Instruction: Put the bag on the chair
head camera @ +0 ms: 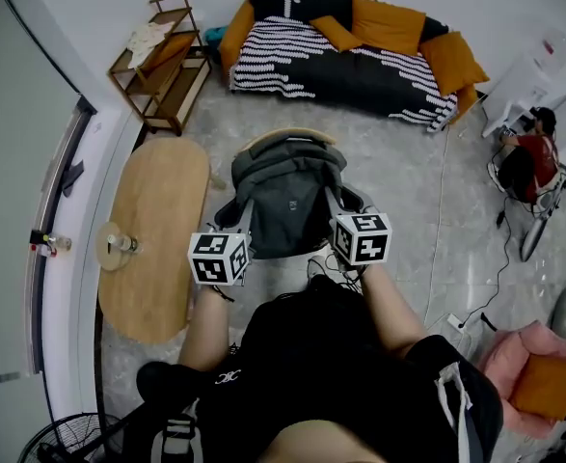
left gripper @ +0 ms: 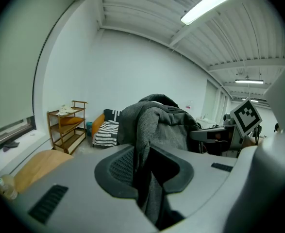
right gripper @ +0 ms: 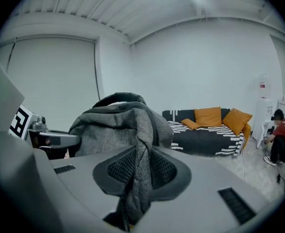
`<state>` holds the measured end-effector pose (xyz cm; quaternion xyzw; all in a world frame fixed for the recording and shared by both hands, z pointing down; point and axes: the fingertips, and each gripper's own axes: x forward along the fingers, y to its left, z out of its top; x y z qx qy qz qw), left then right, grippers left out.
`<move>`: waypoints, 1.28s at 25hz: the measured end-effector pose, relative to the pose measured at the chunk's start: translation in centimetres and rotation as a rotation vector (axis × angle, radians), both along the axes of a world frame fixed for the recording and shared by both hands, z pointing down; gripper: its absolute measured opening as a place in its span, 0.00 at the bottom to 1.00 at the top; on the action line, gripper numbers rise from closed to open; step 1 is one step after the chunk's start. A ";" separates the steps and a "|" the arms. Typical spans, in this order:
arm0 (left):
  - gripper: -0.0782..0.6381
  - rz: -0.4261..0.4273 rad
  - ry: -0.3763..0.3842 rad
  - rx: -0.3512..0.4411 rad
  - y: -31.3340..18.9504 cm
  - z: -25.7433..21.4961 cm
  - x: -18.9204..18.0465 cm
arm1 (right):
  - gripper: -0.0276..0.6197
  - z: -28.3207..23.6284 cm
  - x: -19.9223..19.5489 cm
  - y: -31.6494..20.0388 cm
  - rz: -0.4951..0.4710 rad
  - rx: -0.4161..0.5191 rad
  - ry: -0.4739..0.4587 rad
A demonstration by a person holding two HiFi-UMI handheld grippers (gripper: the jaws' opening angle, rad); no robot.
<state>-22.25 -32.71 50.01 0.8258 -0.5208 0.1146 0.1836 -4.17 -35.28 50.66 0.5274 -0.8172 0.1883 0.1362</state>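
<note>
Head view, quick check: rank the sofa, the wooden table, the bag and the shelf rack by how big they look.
1. sofa
2. wooden table
3. bag: close to the table in spread, and it sits nearer the camera, so these two are unsure
4. shelf rack

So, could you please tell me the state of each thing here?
Grey fabric backpack: gripped by both straps.
Left tongs: shut on backpack strap.
Right tongs: shut on backpack strap.
Wooden-backed chair: upright, mostly hidden by backpack.
Small clear bottle: upright on oval wooden table.
</note>
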 end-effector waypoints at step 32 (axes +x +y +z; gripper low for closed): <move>0.24 -0.110 -0.020 -0.402 -20.8 25.4 7.0 | 0.18 25.2 7.1 -22.6 -0.295 -0.358 0.046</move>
